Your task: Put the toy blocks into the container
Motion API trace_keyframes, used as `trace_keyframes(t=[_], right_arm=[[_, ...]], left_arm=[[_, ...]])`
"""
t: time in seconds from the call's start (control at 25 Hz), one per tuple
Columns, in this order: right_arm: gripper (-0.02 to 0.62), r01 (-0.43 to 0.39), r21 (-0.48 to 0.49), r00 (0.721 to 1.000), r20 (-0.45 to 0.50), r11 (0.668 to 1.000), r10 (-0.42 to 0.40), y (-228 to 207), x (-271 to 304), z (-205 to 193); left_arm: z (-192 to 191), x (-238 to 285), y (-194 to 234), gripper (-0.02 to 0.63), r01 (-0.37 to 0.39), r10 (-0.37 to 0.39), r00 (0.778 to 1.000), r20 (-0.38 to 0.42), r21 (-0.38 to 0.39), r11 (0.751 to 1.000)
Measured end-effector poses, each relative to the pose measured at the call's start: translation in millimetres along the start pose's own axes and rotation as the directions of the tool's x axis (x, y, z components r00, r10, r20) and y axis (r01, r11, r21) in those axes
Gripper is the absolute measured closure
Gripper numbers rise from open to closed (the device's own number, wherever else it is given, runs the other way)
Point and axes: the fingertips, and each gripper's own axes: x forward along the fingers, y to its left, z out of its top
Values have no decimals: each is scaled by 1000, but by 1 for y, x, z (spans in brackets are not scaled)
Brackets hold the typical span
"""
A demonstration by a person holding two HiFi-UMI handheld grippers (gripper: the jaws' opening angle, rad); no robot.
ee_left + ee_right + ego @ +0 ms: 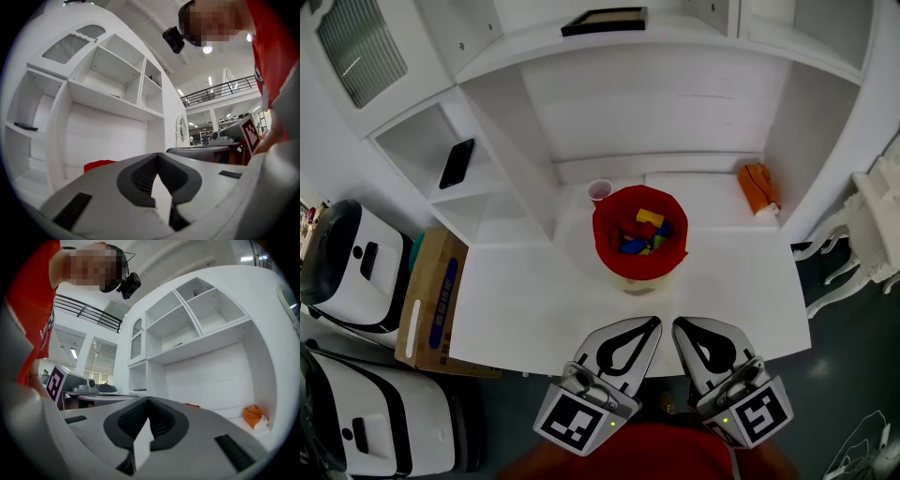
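Blocks (639, 234) lie in the red container (614, 255) on the table (525, 300) — none outside. The left gripper (655, 322) and right gripper (678, 323) are closed, holding nothing; a careless push forward could knock the container over.

Obs: right gripper (147, 401) has its jaws closed, dark pads meeting at the tips, nothing between them. Just over the right jaw is a red sliver of the container (192, 405) (contents not visible). An orange object (253, 416) sits on the tabletop (272, 430), far right. White shelf unit (201, 329) behind. Person (35, 310) in a red shirt at upper left, camera (131, 284) on the head.
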Motion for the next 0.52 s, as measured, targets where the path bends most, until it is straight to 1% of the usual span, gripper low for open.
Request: trace_keyframes(t=[0.52], right_arm=[[591,-20,8,1000,-4,1000,21,0,-2,1]], left_arm=[[-1,2,-3,595,-14,14,1000,-11,-10,1000]])
